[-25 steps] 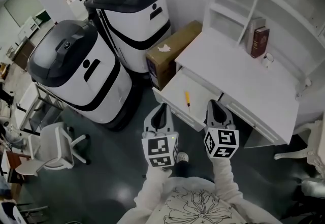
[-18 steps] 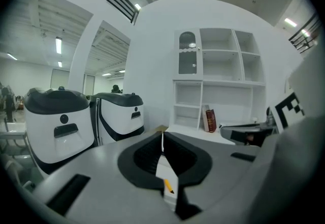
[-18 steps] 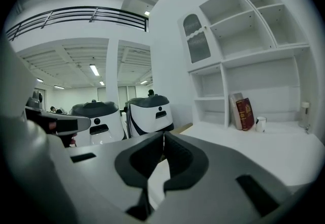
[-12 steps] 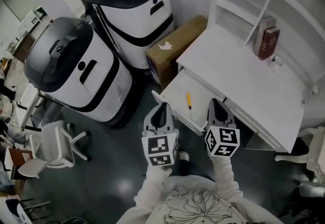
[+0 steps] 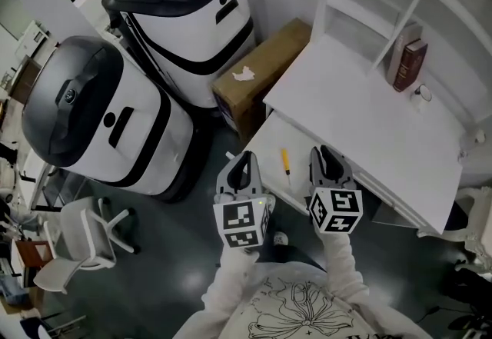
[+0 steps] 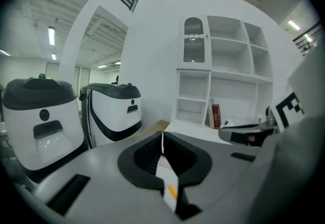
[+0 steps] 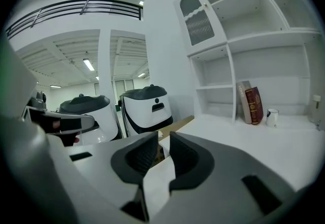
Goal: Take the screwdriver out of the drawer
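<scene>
Head view: screwdriver [image 5: 285, 161] lies in open drawer [image 5: 269, 139]; probably flat.

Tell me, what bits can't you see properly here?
- Screwdriver: head view, tip too small; left gripper view, the left gripper hides all but an orange sliver.
- Red book: title too small in every view.
- Mug: inside hidden by its own wall, right gripper view.

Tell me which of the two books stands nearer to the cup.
The dark red book, next to the cup; the pale book stands on its other side.
</scene>
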A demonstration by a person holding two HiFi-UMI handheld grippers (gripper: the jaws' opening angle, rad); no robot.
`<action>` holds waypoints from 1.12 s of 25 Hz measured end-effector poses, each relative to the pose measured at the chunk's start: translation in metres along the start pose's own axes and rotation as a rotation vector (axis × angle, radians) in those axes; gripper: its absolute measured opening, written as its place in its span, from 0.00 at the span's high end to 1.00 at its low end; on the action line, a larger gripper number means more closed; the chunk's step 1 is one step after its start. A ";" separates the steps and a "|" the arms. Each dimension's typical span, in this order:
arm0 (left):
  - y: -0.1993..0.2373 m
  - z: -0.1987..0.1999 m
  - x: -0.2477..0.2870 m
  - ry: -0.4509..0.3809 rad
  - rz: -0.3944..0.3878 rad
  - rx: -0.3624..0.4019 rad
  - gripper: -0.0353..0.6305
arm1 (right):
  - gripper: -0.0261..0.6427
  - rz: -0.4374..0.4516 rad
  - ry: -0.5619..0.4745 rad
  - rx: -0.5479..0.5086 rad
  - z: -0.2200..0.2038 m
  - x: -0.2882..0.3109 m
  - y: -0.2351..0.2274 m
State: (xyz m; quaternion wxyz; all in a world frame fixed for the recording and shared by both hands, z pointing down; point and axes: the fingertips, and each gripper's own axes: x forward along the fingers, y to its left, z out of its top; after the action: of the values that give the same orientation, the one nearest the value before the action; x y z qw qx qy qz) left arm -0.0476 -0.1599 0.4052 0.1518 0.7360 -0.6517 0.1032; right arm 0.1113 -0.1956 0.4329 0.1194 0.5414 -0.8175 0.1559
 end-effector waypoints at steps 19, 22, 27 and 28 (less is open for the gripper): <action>0.047 -0.048 0.119 0.181 -0.073 -0.022 0.93 | 0.81 -0.013 0.232 0.010 -0.068 0.122 -0.001; 0.054 -0.062 0.131 0.220 -0.080 -0.035 0.93 | 0.81 -0.009 0.280 0.014 -0.088 0.137 0.001; 0.064 -0.086 0.152 0.277 -0.086 -0.043 0.93 | 0.81 -0.007 0.365 0.012 -0.123 0.161 0.000; 0.067 -0.089 0.157 0.284 -0.085 -0.046 0.93 | 0.81 -0.004 0.378 0.012 -0.129 0.165 -0.001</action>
State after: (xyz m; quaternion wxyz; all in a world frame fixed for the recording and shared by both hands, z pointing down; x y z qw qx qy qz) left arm -0.0892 -0.2805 0.5494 0.2635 0.7373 -0.5940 0.1848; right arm 0.0516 -0.2862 0.6125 0.2681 0.5049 -0.7784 0.2594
